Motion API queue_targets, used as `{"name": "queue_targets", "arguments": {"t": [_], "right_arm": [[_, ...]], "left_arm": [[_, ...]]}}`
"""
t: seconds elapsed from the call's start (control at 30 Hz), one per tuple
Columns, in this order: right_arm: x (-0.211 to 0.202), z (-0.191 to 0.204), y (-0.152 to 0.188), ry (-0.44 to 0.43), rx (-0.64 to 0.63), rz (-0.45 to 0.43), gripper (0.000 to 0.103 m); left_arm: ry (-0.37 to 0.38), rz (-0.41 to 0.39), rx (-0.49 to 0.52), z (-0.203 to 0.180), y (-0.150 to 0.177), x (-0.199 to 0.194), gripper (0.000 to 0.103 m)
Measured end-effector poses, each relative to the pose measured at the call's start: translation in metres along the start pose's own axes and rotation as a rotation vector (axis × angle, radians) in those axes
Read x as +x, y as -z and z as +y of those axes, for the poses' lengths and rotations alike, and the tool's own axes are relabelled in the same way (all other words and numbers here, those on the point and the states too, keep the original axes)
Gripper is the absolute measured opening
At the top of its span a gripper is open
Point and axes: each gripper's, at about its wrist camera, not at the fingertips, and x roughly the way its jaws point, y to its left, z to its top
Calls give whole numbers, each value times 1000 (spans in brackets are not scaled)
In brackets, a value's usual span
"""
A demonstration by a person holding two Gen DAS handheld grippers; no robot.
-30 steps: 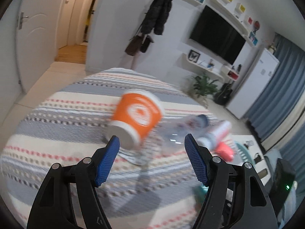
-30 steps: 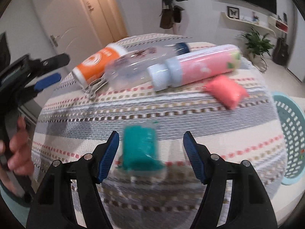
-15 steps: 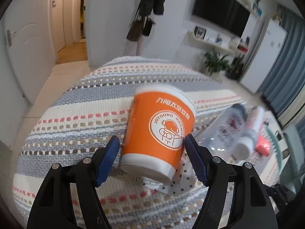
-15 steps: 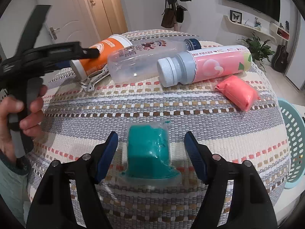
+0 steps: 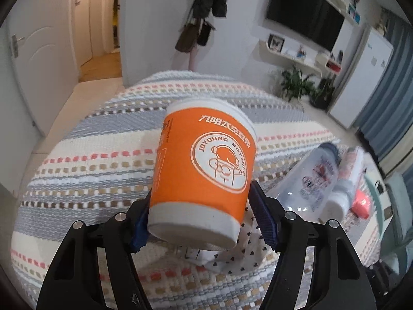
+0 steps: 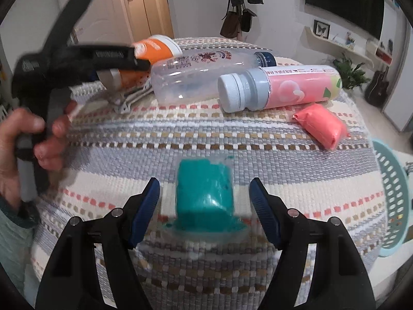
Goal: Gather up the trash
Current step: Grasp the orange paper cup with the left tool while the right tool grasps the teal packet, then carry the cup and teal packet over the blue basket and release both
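An orange paper cup (image 5: 204, 170) lies on its side on the striped tablecloth (image 5: 98, 160), its base between my left gripper's (image 5: 201, 217) open jaws; the pads flank it closely, contact unclear. It also shows in the right wrist view (image 6: 152, 49). My right gripper (image 6: 204, 201) is open around a teal wrapped packet (image 6: 204, 193) lying on the cloth. A clear bottle (image 6: 204, 75), a pink-labelled bottle (image 6: 281, 87) and a pink packet (image 6: 322, 125) lie further back.
A crumpled dotted wrapper (image 5: 232, 255) lies under the cup. A teal plastic basket (image 6: 395, 201) stands off the table's right edge. The person's hand (image 6: 28, 139) holds the left gripper at the table's left side. Door, TV and plant stand behind.
My left gripper has moved forward so the orange cup's base now sits between its jaws. My right gripper has moved in around the teal packet.
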Motion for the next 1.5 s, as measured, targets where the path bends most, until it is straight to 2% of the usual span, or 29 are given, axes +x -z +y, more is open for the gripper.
{"name": "queue_targets", "arguments": {"t": [0.03,0.1,0.13,0.17,0.2,0.23,0.4,0.47,0.57,0.67,0.77,0.97,1.23,1.37,1.5], "right_arm": [[-1,4,2,21,-15,-5,68],[-3,8,1,48,-32,-21,59],[-3,10,2,47,-41,-20,49],[-2,11,3,47,-45,-13,44],[-3,11,3,51,-45,-14,39],[-4,11,3,54,-44,-21,37],[-17,6,7,44,-22,-59,37],[-23,-1,7,44,-5,-70,37],[-40,-21,2,65,22,-109,37],[-62,-47,-3,89,69,-162,37],[-79,-72,-4,125,116,-205,37],[-108,-134,2,174,223,-265,37],[-128,-214,11,227,340,-307,37],[-128,-253,24,235,407,-305,37],[-118,-290,41,207,495,-273,37]], "left_arm": [[6,-16,-6,1,1,-6,65],[7,-50,-17,3,1,-22,66],[8,-62,-22,3,2,-28,65],[10,-73,-28,2,2,-33,65],[17,-93,-33,2,2,-43,66],[21,-102,-33,-2,2,-46,65],[54,-144,-21,-19,0,-73,66],[91,-134,-23,-23,-1,-74,66],[157,-127,-18,-39,-1,-80,66],[188,-126,9,-59,2,-82,66],[270,-94,27,-82,2,-82,66],[316,-85,135,-152,3,-78,66],[373,-38,235,-242,9,-49,66],[390,2,299,-287,17,-31,66],[401,39,351,-324,32,-9,66]]}}
